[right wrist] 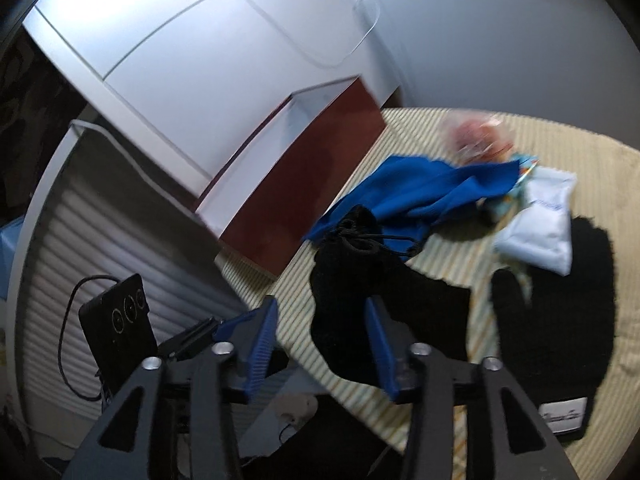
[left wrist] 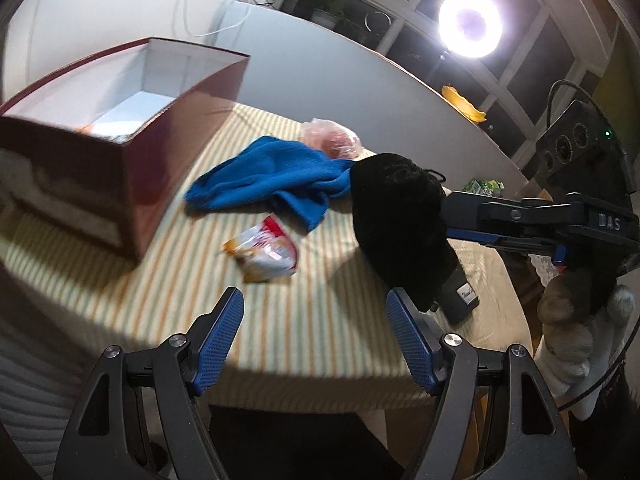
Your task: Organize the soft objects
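Note:
My right gripper (right wrist: 320, 344) has its jaws apart around a black drawstring pouch (right wrist: 352, 304), which hangs between the pads above the table; the pouch also shows in the left wrist view (left wrist: 400, 224), at the tip of the right gripper (left wrist: 452, 216). My left gripper (left wrist: 314, 340) is open and empty near the table's front edge. A blue cloth (left wrist: 276, 180) lies mid-table, also in the right wrist view (right wrist: 420, 192). A dark red open box (left wrist: 120, 140) stands at the left, also in the right wrist view (right wrist: 304, 168).
A red and white snack packet (left wrist: 268, 252) lies in front of the blue cloth. A pink plastic bag (left wrist: 332, 138) sits behind it. A black glove (right wrist: 560, 320) and a white pouch (right wrist: 540, 224) lie on the striped tablecloth (left wrist: 160, 280). A ring light (left wrist: 470, 24) shines behind.

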Demonstrator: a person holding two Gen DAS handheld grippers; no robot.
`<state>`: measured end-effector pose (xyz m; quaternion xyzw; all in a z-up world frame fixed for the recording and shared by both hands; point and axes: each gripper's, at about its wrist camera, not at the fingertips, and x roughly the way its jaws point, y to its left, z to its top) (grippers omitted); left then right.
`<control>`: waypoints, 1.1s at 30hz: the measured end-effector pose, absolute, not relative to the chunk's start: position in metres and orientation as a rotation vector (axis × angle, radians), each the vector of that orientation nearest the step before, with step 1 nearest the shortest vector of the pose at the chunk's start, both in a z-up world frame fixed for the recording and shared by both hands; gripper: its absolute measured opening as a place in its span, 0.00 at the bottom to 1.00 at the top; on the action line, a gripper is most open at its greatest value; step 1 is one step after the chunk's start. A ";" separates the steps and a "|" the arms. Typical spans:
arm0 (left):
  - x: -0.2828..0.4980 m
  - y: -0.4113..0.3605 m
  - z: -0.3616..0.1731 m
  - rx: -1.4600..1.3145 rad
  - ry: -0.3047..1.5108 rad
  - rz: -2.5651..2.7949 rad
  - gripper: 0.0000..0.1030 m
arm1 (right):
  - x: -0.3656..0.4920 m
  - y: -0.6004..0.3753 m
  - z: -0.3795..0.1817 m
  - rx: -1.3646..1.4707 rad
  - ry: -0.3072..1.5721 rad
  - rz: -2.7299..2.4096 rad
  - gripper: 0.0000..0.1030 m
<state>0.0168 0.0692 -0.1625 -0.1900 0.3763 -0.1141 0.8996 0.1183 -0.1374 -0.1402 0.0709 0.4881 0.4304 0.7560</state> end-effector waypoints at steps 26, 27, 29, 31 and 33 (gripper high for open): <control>0.045 0.053 -0.197 -0.318 0.885 -0.225 0.72 | 0.153 -0.168 -0.211 0.204 1.253 0.780 0.62; 0.046 0.052 -0.198 -0.315 0.889 -0.226 0.72 | 0.151 -0.167 -0.212 0.190 1.252 0.776 0.62; 0.048 0.051 -0.200 -0.311 0.898 -0.228 0.70 | 0.148 -0.162 -0.214 0.157 1.252 0.773 0.62; 0.050 0.049 -0.202 -0.312 0.905 -0.235 0.69 | 0.147 -0.160 -0.217 0.142 1.261 0.770 0.62; 0.050 0.048 -0.203 -0.311 0.911 -0.243 0.66 | 0.144 -0.158 -0.217 0.125 1.249 0.768 0.62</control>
